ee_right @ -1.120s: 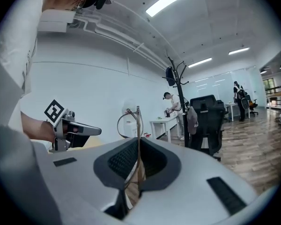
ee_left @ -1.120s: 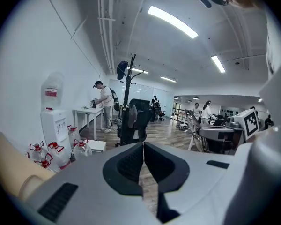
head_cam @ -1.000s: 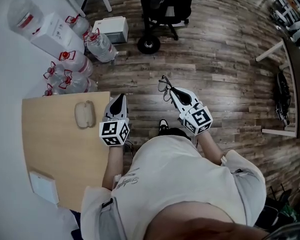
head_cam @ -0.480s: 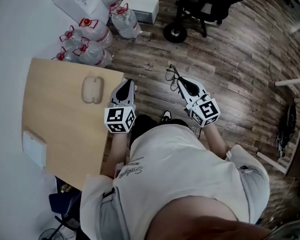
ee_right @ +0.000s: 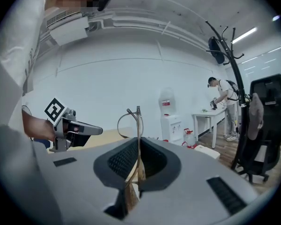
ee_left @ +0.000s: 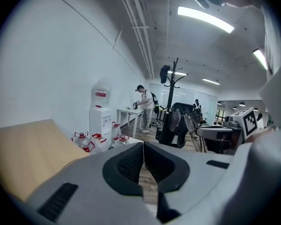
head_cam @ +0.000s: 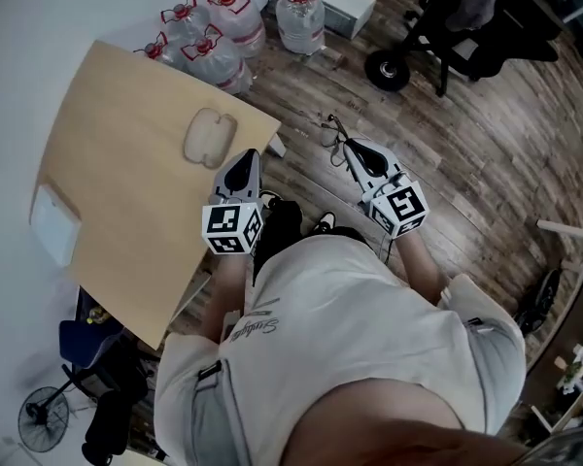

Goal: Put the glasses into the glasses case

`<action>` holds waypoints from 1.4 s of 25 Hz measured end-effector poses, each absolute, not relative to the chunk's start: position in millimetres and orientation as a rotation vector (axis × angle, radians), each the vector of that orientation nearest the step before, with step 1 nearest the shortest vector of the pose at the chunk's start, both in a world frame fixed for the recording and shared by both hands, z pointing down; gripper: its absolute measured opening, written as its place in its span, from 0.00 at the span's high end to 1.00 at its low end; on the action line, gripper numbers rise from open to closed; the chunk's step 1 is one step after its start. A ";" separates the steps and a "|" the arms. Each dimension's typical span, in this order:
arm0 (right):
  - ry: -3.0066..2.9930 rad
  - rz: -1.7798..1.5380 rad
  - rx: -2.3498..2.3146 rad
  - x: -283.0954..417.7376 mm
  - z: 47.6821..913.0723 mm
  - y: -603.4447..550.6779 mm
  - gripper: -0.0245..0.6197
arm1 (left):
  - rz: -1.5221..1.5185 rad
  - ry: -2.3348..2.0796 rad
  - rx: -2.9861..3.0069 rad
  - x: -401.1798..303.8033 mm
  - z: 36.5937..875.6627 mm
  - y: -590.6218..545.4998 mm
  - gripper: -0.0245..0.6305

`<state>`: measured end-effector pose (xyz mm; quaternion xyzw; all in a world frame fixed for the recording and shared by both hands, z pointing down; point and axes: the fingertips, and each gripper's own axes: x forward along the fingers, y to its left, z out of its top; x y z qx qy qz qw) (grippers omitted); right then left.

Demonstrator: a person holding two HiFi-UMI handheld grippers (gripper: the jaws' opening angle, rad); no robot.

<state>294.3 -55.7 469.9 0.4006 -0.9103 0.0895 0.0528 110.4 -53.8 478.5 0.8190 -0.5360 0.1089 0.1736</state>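
Observation:
The beige glasses case (head_cam: pixel 211 136) lies on the light wooden table (head_cam: pixel 117 153) near its far corner and shows two rounded halves. My left gripper (head_cam: pixel 245 159) is shut with nothing in it, its tips over the table's edge just short of the case. My right gripper (head_cam: pixel 348 148) hangs over the wooden floor to the right, shut on thin wire-framed glasses (head_cam: pixel 332 132). In the right gripper view the glasses (ee_right: pixel 136 121) stand upright between the jaws of the right gripper (ee_right: pixel 138 149). The left gripper view has the left gripper (ee_left: pixel 144 146) with its jaws together.
A white box (head_cam: pixel 54 223) sits near the table's left edge. Several water bottles (head_cam: pixel 214 37) stand on the floor beyond the table, next to a white water dispenser (ee_left: pixel 99 116). An office chair (head_cam: pixel 457 27) stands at the far right.
The head view has swung round, so the table and case now lie closer to both grippers. The left gripper has come over the table's edge. The right gripper still holds the glasses.

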 end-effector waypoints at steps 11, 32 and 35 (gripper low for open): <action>-2.822 0.201 0.995 180.0 458.1 -125.3 0.95 | 0.229 -1.695 2.214 -3.4 476.8 -103.7 0.94; -2.914 0.110 0.336 12.1 462.9 -169.5 0.95 | 0.139 -1.988 1.907 -123.3 482.9 -110.7 0.94; -2.939 0.117 0.182 -1.2 464.5 -181.1 0.95 | 0.156 -2.070 1.813 -127.3 482.1 -108.8 0.94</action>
